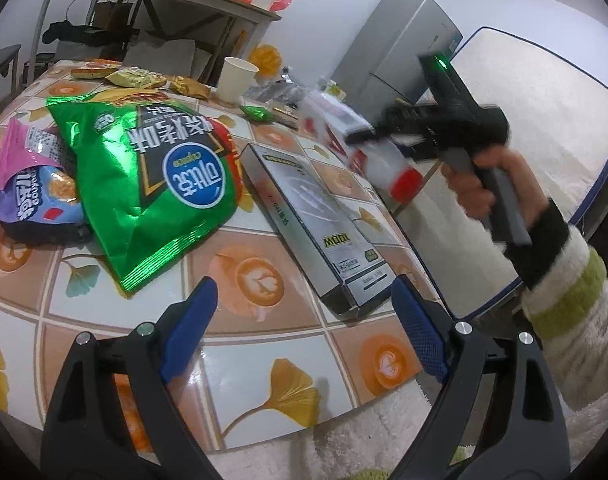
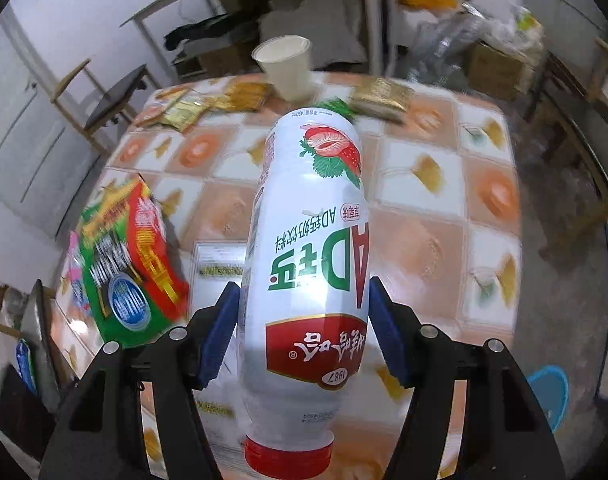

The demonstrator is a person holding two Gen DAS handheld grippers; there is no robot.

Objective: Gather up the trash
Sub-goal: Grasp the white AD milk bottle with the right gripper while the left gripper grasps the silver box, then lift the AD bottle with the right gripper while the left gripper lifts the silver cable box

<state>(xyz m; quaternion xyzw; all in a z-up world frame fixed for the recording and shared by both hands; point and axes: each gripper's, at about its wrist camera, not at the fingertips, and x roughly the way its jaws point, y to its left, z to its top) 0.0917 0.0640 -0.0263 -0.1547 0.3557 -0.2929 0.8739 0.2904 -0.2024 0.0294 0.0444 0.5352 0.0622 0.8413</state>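
Right tool (image 2: 304,328) clamps bottle (image 2: 308,264): "AD", "1987"; strawberry picture.

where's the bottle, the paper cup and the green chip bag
bottle (image 2: 304,264): right wrist view, on the label at mid-body
paper cup (image 2: 290,74): right wrist view, on its side wall
green chip bag (image 1: 156,184): left wrist view, on the front of the bag

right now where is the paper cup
The paper cup stands upright at the far edge of the table, beyond the bottle in the right wrist view, with gold snack wrappers near it.
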